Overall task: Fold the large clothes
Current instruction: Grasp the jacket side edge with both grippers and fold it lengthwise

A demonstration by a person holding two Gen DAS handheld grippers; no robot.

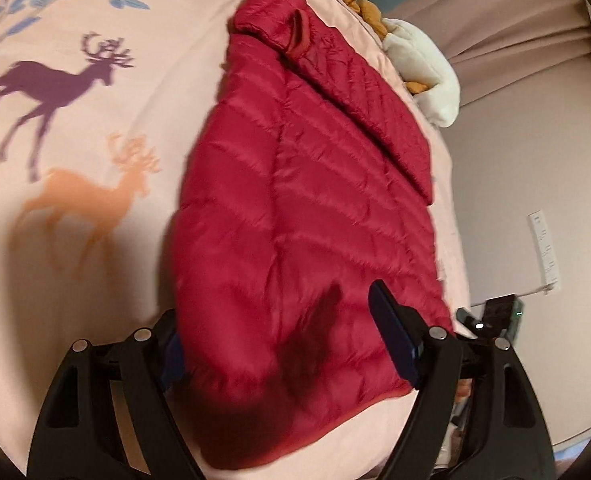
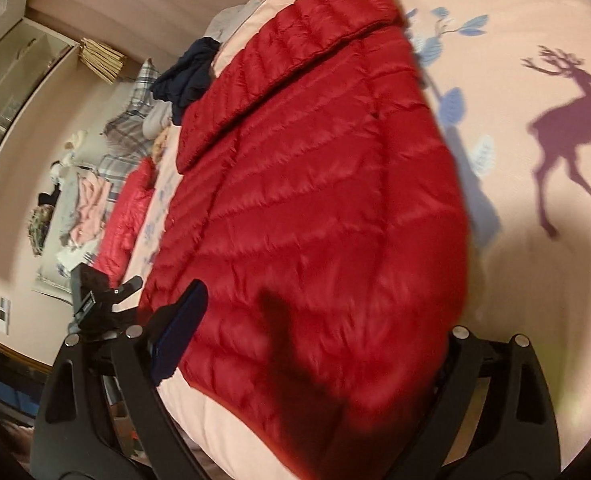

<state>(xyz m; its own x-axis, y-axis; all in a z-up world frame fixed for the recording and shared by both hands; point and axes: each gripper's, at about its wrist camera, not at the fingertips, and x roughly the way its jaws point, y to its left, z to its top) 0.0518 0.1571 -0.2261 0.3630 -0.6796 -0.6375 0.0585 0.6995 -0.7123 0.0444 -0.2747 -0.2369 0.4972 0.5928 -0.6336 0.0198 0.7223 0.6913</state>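
While red puffer jacket (image 1: 303, 208) lies spread on pink deer-print bed cover (image 1: 95, 128), sleeve folded across top, both grippers sit at near hem. Left gripper (image 1: 279, 344): jaws wide, hem between them, pads not pressing. Right gripper (image 2: 315, 344): jaws wide, jacket between, right finger hidden behind fabric. Clothes pile (image 2: 95, 184) beyond bed edge.

Black tongs (image 1: 279, 344), blue pads (image 1: 393, 330), silver rivets.
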